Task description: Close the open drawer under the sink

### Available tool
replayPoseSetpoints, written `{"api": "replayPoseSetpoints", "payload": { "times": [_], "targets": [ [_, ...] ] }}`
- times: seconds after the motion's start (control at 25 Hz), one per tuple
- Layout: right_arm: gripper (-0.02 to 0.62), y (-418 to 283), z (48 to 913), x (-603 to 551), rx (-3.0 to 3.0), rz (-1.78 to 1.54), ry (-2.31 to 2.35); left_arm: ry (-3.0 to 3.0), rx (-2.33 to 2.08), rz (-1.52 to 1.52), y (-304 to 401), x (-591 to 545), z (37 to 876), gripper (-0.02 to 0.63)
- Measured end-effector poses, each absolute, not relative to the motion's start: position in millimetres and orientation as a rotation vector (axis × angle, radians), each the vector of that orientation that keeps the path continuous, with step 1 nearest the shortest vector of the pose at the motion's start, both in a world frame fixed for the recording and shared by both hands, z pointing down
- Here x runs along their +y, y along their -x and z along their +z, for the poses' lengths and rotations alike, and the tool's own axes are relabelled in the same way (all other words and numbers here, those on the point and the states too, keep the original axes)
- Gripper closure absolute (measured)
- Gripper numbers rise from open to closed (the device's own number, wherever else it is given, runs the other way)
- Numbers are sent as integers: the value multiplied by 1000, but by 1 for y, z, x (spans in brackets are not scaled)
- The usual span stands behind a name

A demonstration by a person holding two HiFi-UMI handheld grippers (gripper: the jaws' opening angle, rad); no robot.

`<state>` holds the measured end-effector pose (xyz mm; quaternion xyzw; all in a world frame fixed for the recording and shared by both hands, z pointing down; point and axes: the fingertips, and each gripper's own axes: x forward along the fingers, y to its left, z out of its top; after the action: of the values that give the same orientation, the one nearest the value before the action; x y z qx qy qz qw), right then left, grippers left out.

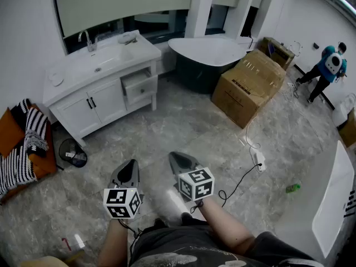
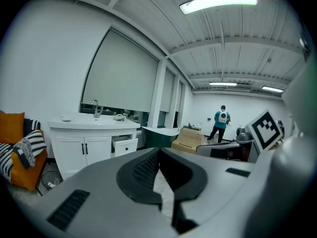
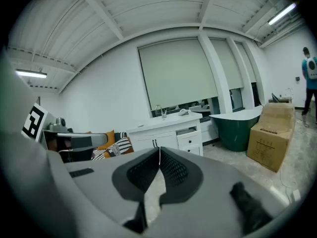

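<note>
The left hand-held gripper (image 1: 132,164) and the right hand-held gripper (image 1: 176,156) are held side by side above the grey marbled floor (image 1: 183,127), each with its jaws pressed together on nothing. Well apart from both, the drawer (image 1: 139,85) is seen pulled out of the white vanity cabinet (image 1: 94,102), below the sink (image 1: 103,57), near what appears to be a dark green bathtub (image 1: 208,57) and a cardboard box (image 1: 249,87).
</note>
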<state>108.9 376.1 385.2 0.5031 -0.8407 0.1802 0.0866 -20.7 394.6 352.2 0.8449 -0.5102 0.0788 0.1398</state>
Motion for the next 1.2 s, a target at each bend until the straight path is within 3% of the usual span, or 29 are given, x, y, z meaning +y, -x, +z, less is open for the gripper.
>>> {"api": "replayPoseSetpoints", "payload": {
  "times": [0.6,1.2],
  "targets": [
    [568,-76,391,383,-2499,576,-1509,-2467,-1455,193,56,404,353,591],
    [568,-102,431,333,-2425,669,-1543,-2417,-1521,229,75,358,378,591]
  ]
}}
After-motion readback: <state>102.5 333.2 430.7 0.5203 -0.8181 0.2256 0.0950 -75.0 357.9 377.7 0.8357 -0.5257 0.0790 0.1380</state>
